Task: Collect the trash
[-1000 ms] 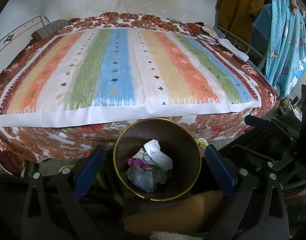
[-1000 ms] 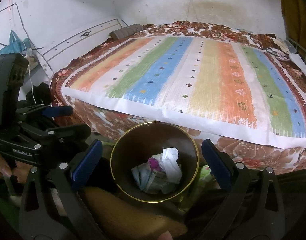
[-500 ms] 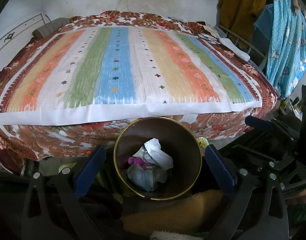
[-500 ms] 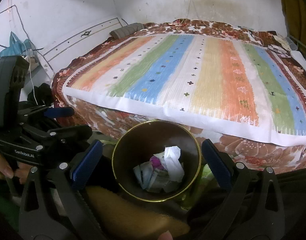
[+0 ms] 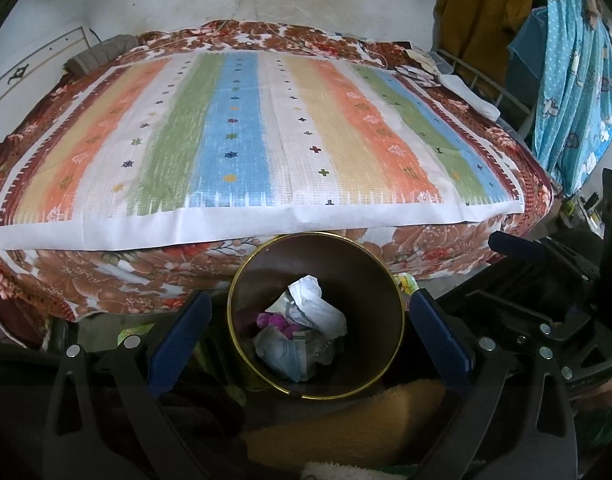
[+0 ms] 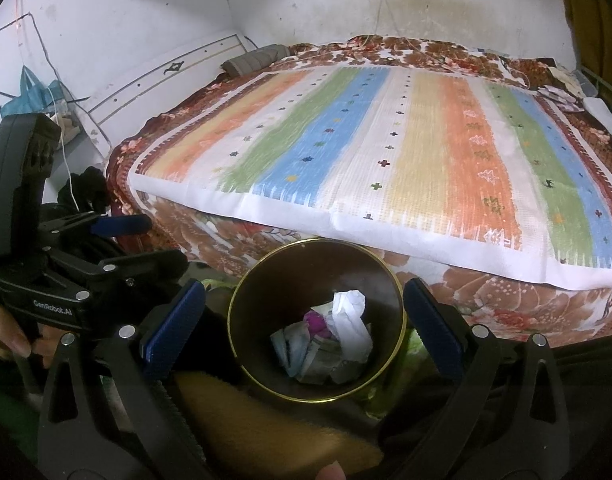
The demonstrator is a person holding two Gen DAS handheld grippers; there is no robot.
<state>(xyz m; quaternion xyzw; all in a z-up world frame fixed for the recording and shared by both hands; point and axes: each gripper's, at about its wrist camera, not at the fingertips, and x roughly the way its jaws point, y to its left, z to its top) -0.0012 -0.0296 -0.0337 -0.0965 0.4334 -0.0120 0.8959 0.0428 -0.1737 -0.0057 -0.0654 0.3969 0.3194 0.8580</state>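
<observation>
A dark round bin with a gold rim stands on the floor against the foot of the bed. Crumpled white paper, a purple scrap and pale wrappers lie inside it. My left gripper hangs open above the bin, blue pads wide either side of the rim, nothing between them. My right gripper hovers open over the same bin, also holding nothing. Each gripper shows at the edge of the other's view.
A bed with a striped cover over a brown floral blanket fills the space behind the bin. Blue dotted cloth and a yellow garment hang at right. A tan fuzzy cloth lies just below the bin. A hand grips the left tool.
Both views have edged slightly forward and up toward the bed. The bin and its trash sit the same, and both grippers remain open.
</observation>
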